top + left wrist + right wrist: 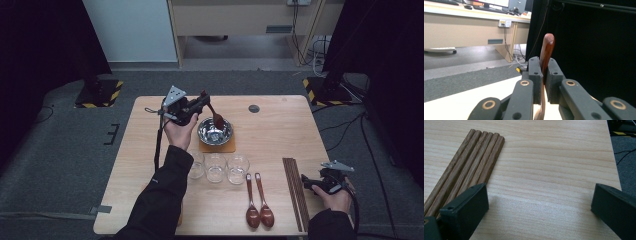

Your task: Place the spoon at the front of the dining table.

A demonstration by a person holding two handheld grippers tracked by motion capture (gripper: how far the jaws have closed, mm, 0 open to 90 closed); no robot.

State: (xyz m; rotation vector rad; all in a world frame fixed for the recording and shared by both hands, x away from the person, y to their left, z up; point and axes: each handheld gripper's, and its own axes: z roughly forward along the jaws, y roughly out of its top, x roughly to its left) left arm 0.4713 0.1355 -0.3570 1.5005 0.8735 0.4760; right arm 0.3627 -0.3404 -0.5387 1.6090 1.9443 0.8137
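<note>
1. Two hand-held grippers work over a light wooden table (280, 130); the left gripper (202, 98) is raised above the far-left part of the tabletop, gripped by the person's left hand (179, 131).
2. Its jaws are pinched on the handle of a reddish-brown wooden spoon (215, 115). In the left gripper view the spoon's rounded handle end (547, 47) sticks up past the jaw tips.
3. From the high view that spoon slopes down from the jaws, and its bowl sits over or inside a shiny metal bowl (215, 132); whether it touches the bottom cannot be told.
4. That metal bowl rests on an orange-brown square mat (218, 146).
5. Nearer the person, three clear glass cups (216, 167) stand in a row, just beside one another.
6. Right of the cups, two more wooden spoons (259, 202) lie side by side on the table, bowls toward the person.
7. Further right lies a tidy bundle of dark wooden chopsticks (294, 190), running front to back.
8. At the near-right edge the right gripper (306, 181) is held low in the right hand (336, 199), just beside the chopsticks.
9. Its jaws are spread wide over bare wood, with the chopstick ends (477, 157) beside one jaw and nothing between them.
</note>
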